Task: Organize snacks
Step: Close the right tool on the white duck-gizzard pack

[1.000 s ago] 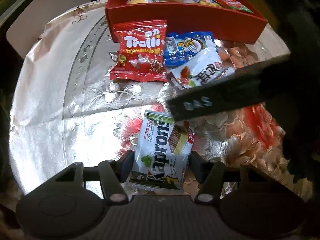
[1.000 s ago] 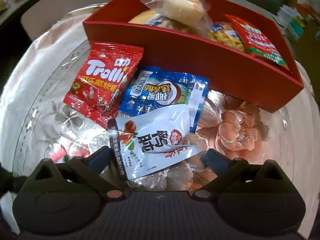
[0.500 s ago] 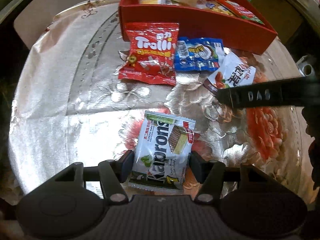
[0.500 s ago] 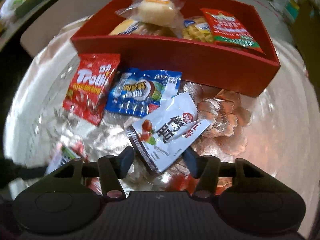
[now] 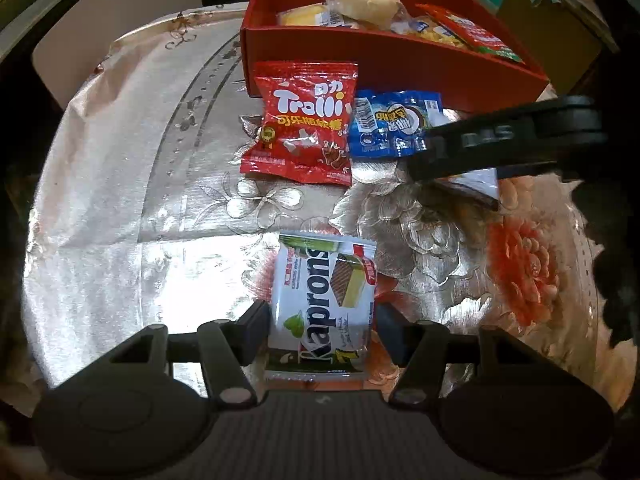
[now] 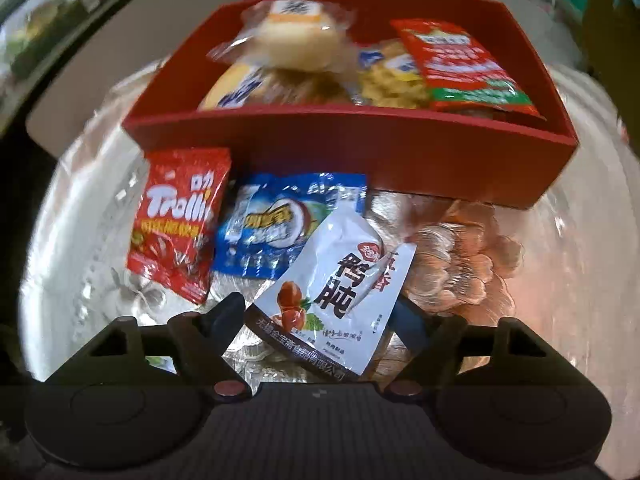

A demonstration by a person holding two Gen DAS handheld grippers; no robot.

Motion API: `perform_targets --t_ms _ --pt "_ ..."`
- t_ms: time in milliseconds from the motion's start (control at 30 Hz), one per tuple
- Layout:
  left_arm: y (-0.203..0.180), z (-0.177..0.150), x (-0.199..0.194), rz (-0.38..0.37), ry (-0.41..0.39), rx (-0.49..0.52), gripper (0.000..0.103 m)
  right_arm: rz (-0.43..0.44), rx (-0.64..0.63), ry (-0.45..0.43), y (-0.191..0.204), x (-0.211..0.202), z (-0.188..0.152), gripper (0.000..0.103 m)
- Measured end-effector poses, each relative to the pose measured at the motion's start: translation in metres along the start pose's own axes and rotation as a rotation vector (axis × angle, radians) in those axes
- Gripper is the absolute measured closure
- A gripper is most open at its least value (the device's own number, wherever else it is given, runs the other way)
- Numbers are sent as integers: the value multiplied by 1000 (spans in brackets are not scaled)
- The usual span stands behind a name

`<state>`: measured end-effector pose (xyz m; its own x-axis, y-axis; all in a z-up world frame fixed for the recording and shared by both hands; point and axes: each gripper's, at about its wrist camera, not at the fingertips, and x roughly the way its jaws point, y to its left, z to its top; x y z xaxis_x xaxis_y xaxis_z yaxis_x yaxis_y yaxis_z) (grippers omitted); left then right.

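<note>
My left gripper (image 5: pixel 320 326) is shut on a white Kaprons wafer packet (image 5: pixel 322 300) low over the table. My right gripper (image 6: pixel 320 316) is shut on a white snack pouch with black Chinese characters (image 6: pixel 340 296) and holds it lifted and tilted; the pouch's corner (image 5: pixel 478 184) also shows in the left wrist view under the right gripper's finger. A red Trolli bag (image 5: pixel 306 120) (image 6: pixel 178 220) and a blue coconut packet (image 5: pixel 394 122) (image 6: pixel 280 226) lie in front of the red box (image 5: pixel 400 66) (image 6: pixel 360 148), which holds several snacks.
The table has a shiny floral cloth (image 5: pixel 120 208). In the box are wrapped buns (image 6: pixel 288 36), a yellow snack bag (image 6: pixel 390 80) and a red-and-green packet (image 6: pixel 464 64). A pale chair back (image 5: pixel 116 40) stands beyond the table's far left edge.
My right gripper has closed on the white pouch, lifted it off the table and moved it toward the red box. My left gripper still holds the Kaprons packet in place.
</note>
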<state>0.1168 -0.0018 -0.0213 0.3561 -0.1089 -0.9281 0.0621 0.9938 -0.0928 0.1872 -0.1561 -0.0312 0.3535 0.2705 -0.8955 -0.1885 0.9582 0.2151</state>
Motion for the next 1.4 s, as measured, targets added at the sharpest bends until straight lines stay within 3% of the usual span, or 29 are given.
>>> perform_targets --t_ms 167,300,467,700,733,800,833,900,967,1067,1200,1333,1400 --pt "-5 3 -2 -31 2 2 50 -7 36 6 -24 -10 -3 23" --pt "-11 3 -1 -39 7 29 50 -17 -36 27 -12 -13 -10 24" --pt "-14 -1 4 -12 12 57 49 -92 -74 40 -12 -7 -13 16" --pt "-27 -11 15 68 12 156 39 -96 -128 5 -1 9 -8 9" --pt "-30 -13 15 81 2 171 39 -112 -157 5 3 11 -10 10" --pt "-33 -15 12 74 -6 181 49 -130 -204 1 9 11 -13 16" --pt "-33 -14 11 70 -11 181 52 -123 -202 -2 9 8 -15 23" --pt "-34 -15 10 75 -17 186 52 -106 -191 3 4 3 -17 28" --pt "-37 -16 7 94 -34 204 52 -117 -176 -6 -2 -5 -20 53" --pt "-42 -17 0 113 -80 230 52 -72 -124 3 -16 -12 -23 58" --pt "-42 -16 -4 116 -98 229 52 -78 -99 -3 -17 -13 -22 53" --pt "-35 -18 -3 119 -90 212 52 -72 -9 -36 -18 -17 -10 26" --pt "-30 -17 -1 108 -80 193 52 -44 31 -44 -20 -17 -8 20"
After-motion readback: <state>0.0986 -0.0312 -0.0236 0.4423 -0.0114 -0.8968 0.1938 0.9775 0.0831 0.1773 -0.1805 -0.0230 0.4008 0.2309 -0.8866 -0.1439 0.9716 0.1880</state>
